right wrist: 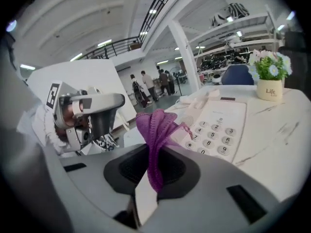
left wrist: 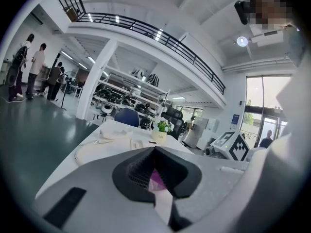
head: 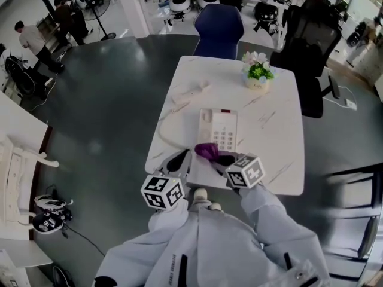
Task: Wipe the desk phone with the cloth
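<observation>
Purple cloth [right wrist: 155, 125] is pinched in our right hand-held gripper [right wrist: 155, 171] at the near edge of the desk phone [right wrist: 218, 120] on the tabletop [right wrist: 286, 130], our left hand-held gripper [left wrist: 155, 176] looks closed, and a hard rub could shove the phone away since nothing holds it.

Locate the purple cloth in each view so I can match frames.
Head view: cloth at the near edge of the phone, held by the right claw.
Left gripper view: only a purple sliver, low centre, between the jaws of the left claw.
Right gripper view: centre, standing up from the jaws.
Shared landmark: flower pot, visible in all three.
</observation>
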Available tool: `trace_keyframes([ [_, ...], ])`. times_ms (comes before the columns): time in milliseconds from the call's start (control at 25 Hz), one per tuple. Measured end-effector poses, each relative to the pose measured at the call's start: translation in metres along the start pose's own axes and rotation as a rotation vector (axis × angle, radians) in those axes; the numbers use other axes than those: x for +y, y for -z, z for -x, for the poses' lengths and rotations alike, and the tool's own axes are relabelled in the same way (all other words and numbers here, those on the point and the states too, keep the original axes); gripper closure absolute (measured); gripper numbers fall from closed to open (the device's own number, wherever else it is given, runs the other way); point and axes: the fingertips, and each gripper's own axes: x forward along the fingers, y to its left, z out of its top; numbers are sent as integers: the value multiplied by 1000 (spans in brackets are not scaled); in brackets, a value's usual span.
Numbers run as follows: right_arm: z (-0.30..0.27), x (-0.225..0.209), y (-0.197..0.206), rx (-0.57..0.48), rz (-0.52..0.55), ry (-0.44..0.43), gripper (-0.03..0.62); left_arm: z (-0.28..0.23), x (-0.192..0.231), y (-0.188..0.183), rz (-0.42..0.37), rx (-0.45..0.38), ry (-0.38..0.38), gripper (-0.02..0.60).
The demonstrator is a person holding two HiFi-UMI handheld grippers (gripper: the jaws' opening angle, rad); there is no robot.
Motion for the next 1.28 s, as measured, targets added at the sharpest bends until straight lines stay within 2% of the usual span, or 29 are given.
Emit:
trace_keyframes([
  [200,28,-7,-24,-210,-68,18,556,-4,-2,-14,-34,-23,24,584],
  [400,58,-15,-52,-383,-55,50,556,-8,-2,-33,-70,-52,47,583],
  [800,101,-27,-89,-548,-6,153,556,-6,-3,-66,-137,-105,70,584],
  [1280,141,-47,-119,-663,30,279,557,3,10,-107,-189,-197,26,583],
])
